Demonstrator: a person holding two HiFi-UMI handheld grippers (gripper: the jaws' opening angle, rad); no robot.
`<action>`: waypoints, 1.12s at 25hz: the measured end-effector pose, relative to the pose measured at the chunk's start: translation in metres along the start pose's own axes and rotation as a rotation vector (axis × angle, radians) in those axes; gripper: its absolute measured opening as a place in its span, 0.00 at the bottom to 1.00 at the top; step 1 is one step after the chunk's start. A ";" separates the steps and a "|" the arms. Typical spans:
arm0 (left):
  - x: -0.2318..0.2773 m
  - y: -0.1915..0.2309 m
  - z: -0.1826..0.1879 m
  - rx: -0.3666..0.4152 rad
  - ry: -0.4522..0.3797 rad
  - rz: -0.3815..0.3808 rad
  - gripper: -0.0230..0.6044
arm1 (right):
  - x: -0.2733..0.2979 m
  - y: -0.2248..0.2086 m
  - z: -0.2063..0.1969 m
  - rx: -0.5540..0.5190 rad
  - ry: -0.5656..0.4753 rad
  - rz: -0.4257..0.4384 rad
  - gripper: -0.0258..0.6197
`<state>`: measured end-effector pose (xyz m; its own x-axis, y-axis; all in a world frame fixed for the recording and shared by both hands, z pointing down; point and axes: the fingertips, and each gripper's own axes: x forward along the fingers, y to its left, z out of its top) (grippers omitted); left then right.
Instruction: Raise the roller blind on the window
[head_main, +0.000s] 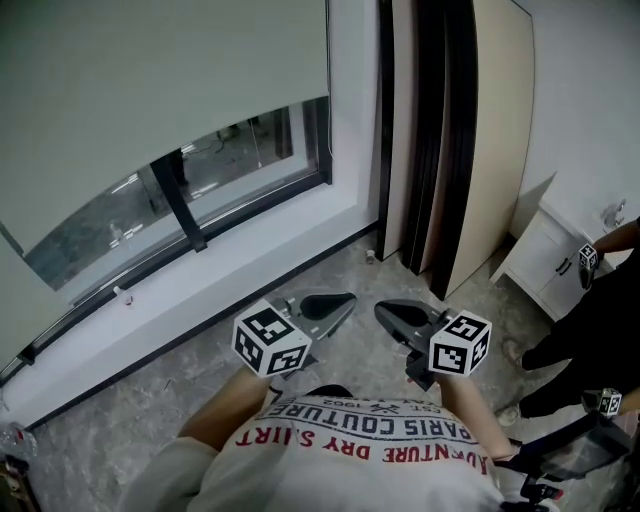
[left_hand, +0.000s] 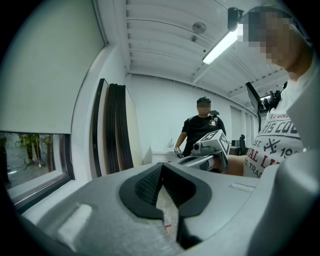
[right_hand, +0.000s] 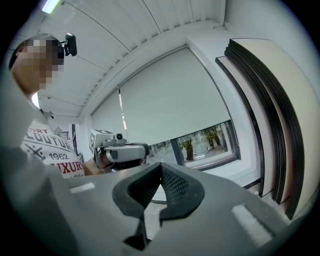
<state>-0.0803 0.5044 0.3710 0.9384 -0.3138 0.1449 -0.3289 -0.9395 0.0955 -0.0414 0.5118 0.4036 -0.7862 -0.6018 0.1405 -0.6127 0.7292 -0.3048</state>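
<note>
White printed shirt (head_main: 380, 440) at bottom of head view, wearer's forearms reaching forward with both tools held close in front of it, about level. Left tool (head_main: 350, 299): grey moulded plastic shell, black ribbed rubber pads pressed together at the tip, nothing between them. Right tool (head_main: 381, 311): same build, pads also closed on nothing. The two tips point toward each other, near but apart. Each tool carries a black-and-white marker cube (head_main: 270, 341). Floor (head_main: 340, 265) is grey marbled stone, matte. Roller blind (head_main: 150, 80), smooth pale grey-green fabric with a straight hem, hangs over most of the window (head_main: 190, 195) up and left of the tools, well apart from both; a strip of glass in a dark frame shows under the hem. Thin pull cord (right_hand: 121, 112) hangs in front of the blind in the right gripper view. Broad white sill (head_main: 230, 270) lies between floor and glass. Flat boards (head_main: 450, 130), beige and black, lean upright against the wall right of the window. Low white cabinet (head_main: 545, 262) sits far right, with a second person (head_main: 590, 335) in black beside it.
</note>
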 end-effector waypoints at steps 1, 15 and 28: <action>0.002 -0.002 0.000 0.000 0.006 -0.002 0.04 | -0.002 -0.001 0.000 0.004 -0.004 -0.001 0.05; 0.006 0.039 -0.011 -0.059 0.026 0.029 0.04 | 0.035 -0.031 -0.008 0.078 -0.004 0.013 0.05; 0.040 0.224 -0.035 -0.143 0.025 0.010 0.06 | 0.168 -0.153 0.029 0.172 -0.001 0.020 0.05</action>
<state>-0.1201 0.2867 0.4328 0.9326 -0.3179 0.1709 -0.3517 -0.9068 0.2325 -0.0775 0.2899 0.4464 -0.7982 -0.5877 0.1320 -0.5736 0.6746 -0.4647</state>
